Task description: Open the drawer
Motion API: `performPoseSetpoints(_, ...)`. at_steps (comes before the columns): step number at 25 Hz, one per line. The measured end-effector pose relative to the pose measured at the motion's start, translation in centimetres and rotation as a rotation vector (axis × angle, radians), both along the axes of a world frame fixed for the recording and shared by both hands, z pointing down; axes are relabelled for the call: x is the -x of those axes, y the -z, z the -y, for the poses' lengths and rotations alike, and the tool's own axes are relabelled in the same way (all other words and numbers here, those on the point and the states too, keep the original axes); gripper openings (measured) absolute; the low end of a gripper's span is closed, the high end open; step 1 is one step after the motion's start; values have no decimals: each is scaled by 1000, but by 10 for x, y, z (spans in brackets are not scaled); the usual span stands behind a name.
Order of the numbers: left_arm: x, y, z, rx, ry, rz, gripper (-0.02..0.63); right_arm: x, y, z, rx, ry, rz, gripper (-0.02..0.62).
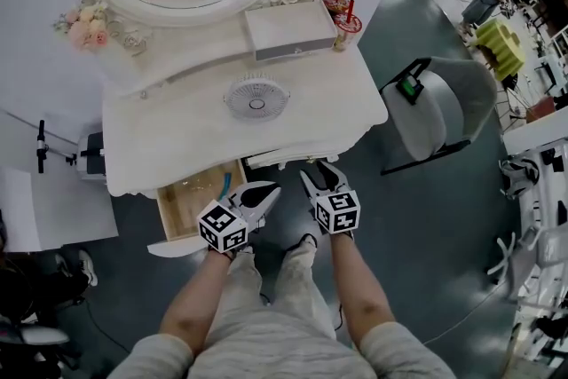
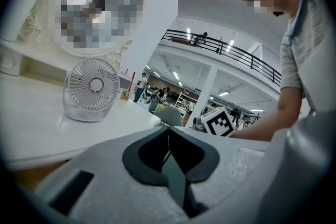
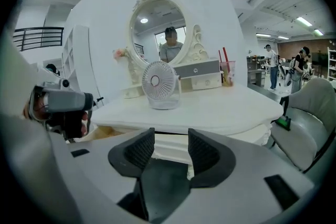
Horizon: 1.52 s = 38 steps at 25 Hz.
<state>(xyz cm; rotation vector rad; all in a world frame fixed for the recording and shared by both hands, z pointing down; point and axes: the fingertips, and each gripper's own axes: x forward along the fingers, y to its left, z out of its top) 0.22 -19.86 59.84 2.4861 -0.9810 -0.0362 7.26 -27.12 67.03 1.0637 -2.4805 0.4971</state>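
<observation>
Already well out from under the table [image 1: 177, 142]: one drawer [image 1: 188, 207], wooden floor showing, close beside the left gripper [image 1: 269, 193] fingertips, to their left. Judged done for that one, if it is the drawer meant. Fingers of that gripper pressed together, pinching nothing.

Right gripper [image 1: 318, 177] fingers spread wide, nothing between them but air. Just beyond their tips, under the table lip, a white drawer front [image 1: 288, 160]. Looks barely ajar, or perhaps shut; not readable from above. Possibly still to do, as a guess only: closing on that front and drawing it out, should that be the one wanted.

Hard to make out: any knob or handle on the white front, lost under the table lip in both the head view and the right gripper view. Contents of the open drawer unclear too, something pale and a bluish streak at most. Back of that drawer hidden beneath the tabletop, near corner covered by the left gripper's marker cube [image 1: 222, 226]. Small drawer box [image 1: 288, 31] far beyond both sets of tips: open or shut, impossible to tell.
</observation>
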Motion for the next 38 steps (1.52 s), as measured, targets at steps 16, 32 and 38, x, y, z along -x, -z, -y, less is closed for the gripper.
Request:
performPoseSetpoints(16,11,-4,-10,13,35,1,15,-14,-72,22,128,-37,-141,161)
performPoseSetpoints(32,16,-15,-8,32,80,-3,14,-23,-123,39,213,-46,-211,161)
performPoseSetpoints(38,14,-19,-7,40,85,-8,15,-22,-137,46,240,-38,-245,161)
